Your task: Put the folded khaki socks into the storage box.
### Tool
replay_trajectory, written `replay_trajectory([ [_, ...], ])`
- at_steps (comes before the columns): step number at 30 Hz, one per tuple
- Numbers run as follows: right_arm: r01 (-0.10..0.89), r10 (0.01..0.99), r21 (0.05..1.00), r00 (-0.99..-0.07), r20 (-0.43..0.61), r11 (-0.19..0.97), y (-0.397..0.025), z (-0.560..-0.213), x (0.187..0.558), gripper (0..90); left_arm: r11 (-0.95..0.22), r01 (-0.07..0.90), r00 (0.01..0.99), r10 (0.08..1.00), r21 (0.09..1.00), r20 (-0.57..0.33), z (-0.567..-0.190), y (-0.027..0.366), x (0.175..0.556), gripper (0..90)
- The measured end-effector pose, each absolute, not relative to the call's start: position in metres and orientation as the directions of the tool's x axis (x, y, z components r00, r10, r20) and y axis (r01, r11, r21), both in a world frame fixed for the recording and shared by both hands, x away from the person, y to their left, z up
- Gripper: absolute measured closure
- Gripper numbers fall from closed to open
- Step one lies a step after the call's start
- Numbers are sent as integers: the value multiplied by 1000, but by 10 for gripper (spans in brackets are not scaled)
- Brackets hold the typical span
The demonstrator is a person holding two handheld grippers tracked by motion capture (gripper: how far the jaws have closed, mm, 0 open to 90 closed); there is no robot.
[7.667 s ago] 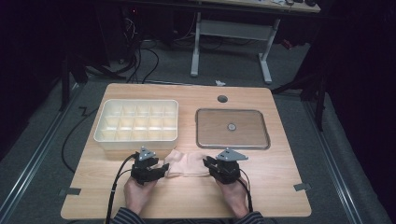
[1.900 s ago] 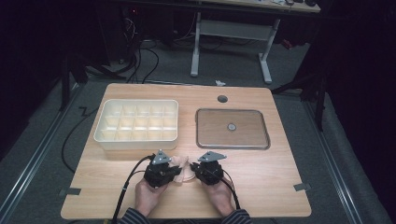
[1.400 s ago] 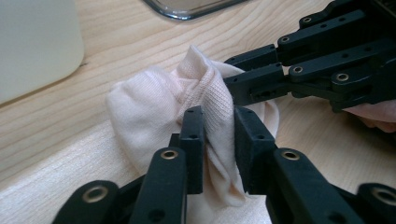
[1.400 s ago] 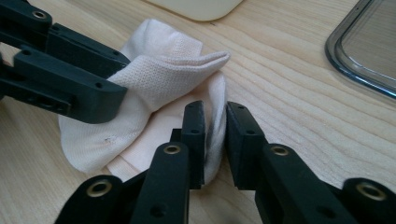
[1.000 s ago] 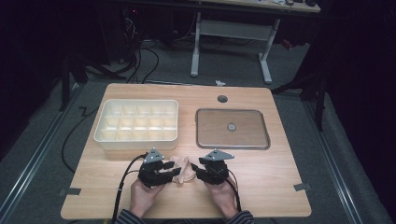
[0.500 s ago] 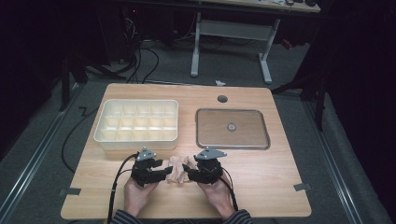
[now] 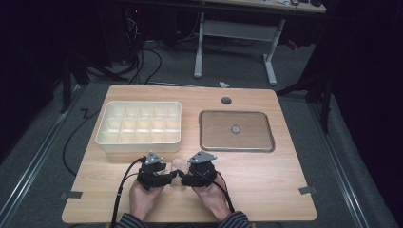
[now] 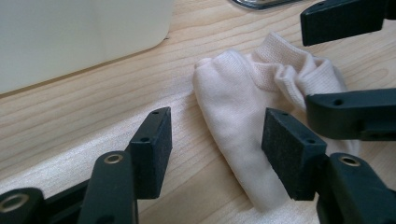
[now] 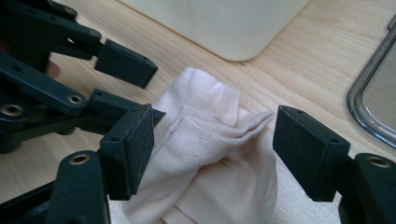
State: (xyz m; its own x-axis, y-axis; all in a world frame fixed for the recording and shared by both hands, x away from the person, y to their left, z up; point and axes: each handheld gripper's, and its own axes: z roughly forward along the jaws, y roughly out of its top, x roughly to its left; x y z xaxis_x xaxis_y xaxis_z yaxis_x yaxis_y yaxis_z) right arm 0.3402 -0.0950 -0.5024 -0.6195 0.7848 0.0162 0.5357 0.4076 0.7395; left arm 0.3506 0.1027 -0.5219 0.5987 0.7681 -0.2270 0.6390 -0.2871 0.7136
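Black left gripper (image 7: 167, 179), black right gripper (image 7: 183, 179), grey three-cornered plates, black cables, striped sleeves

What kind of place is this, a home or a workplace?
Probably a lab or workshop, not a home: a bare wooden table on grey carpet, cables trailing across the floor, and a metal-legged desk behind in a dark room.

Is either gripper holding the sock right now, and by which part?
Neither. Both the left gripper and right gripper stand open around the sock.

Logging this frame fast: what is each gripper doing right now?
Left gripper: open, jaws apart at the sock, holding nothing.
Right gripper: open, straddling the sock's bunched cuff, not clamped.
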Motion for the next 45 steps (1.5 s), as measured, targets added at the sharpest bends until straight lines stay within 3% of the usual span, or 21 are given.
replay_trajectory([
  [15,574,811,718,-584,22,394,-122,-517,341,377,-334,637,602,778,695,-179,-525,99,350,455],
  [25,588,818,715,-574,37,379,-133,-527,342,387,-380,603,617,779,702,-109,-526,94,345,449],
  [34,574,813,723,-582,31,384,-134,-529,342,392,-380,591,624,774,711,-105,-528,95,343,450],
  [39,547,783,729,-622,26,411,-132,-527,341,580,-379,583,639,760,718,-117,-528,95,342,519],
  [45,553,777,731,-628,49,400,-132,-528,342,602,-376,590,637,760,714,-126,-527,94,342,536],
])
